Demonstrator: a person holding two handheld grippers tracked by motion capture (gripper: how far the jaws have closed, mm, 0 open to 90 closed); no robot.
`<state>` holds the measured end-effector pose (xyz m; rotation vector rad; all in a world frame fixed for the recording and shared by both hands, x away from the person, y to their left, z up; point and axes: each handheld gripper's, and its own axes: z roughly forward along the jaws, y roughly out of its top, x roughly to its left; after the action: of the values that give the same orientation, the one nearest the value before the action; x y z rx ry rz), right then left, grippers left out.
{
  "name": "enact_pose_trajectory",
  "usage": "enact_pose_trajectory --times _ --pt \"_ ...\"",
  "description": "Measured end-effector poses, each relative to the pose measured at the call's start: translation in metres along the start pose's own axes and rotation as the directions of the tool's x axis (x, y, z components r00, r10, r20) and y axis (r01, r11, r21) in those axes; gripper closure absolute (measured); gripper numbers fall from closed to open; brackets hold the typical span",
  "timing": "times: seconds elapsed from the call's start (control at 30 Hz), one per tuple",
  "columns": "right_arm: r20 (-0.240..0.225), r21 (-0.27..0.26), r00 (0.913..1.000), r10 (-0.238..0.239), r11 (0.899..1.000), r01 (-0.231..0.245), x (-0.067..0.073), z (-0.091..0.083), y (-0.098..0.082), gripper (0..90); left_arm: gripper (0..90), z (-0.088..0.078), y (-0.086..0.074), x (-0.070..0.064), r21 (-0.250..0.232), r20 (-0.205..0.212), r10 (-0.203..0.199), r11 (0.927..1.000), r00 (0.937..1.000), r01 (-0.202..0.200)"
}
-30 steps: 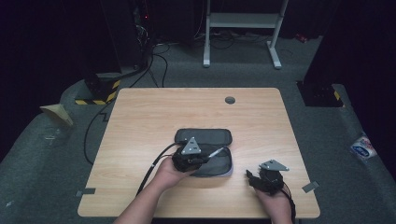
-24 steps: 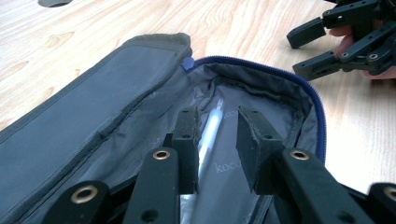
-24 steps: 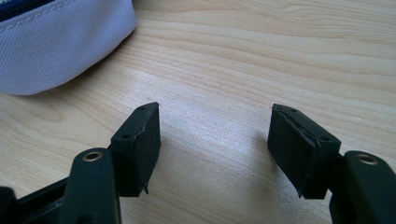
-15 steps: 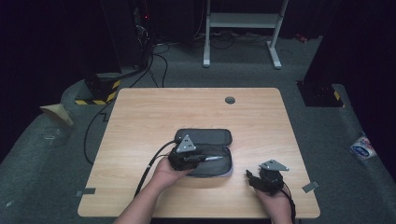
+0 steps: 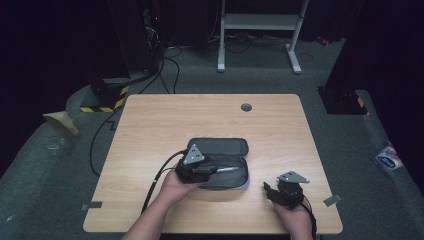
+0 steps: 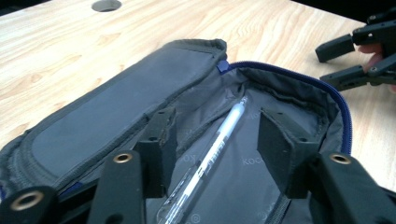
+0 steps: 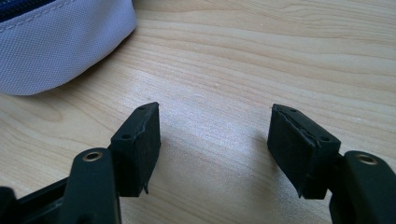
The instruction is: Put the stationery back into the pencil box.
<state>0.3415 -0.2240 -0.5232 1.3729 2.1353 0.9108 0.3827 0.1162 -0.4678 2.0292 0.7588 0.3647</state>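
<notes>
Pen (image 6: 219, 144) placement is the step in hand, by my judgement: it lies inside the open pouch (image 5: 220, 150), slanted along the lining, and the left claw (image 6: 212, 147) stands over it with its jaws spread wide to either side, neither pad touching the barrel. So the left claw is released and grips nothing.

To finish well, the left claw should lift straight up and back out of the mouth, keeping its jaws off the lining and the blue zipper (image 6: 343, 116) edge so the pouch does not drag along. The flap (image 6: 121, 112) lies folded back on the far side; closing it would need one claw to steady the pouch body while the other takes the flap or the zipper pull, which I cannot pick out clearly.

On the surface (image 5: 165, 120), the pouch sits near the middle towards the person's side. The right claw (image 7: 212, 144) hovers low over bare wood just beside the pouch's rounded end, jaws wide apart, grasping nothing and touching nothing. In the high view the right claw (image 5: 272, 192) sits apart from the pouch, at the near right.
</notes>
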Motion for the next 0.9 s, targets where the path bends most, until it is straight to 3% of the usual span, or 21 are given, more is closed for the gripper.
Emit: enact_pose_trajectory --times 0.27,0.57,0.8,0.9 --pt "0.000 0.000 1.0000 -0.001 1.000 0.001 0.000 0.000 0.000 34.4 38.5 -0.010 -0.002 0.008 -0.029 -0.018 -0.043 0.9987 0.9989 0.043" --pt "0.001 0.000 1.0000 -0.001 1.000 0.001 0.000 0.000 0.000 34.5 23.3 -0.026 -0.014 0.029 -0.020 -0.087 -0.104 0.9945 0.9908 0.103" --pt "0.001 0.000 1.0000 -0.001 1.000 0.001 0.000 0.000 0.000 34.5 16.0 -0.046 -0.031 0.049 -0.022 -0.167 -0.150 0.9887 0.9745 0.148" --pt "0.002 0.000 1.0000 0.002 1.000 -0.002 0.000 0.000 0.000 34.6 15.4 -0.057 -0.041 0.061 -0.041 -0.196 -0.194 0.9811 0.9613 0.189"
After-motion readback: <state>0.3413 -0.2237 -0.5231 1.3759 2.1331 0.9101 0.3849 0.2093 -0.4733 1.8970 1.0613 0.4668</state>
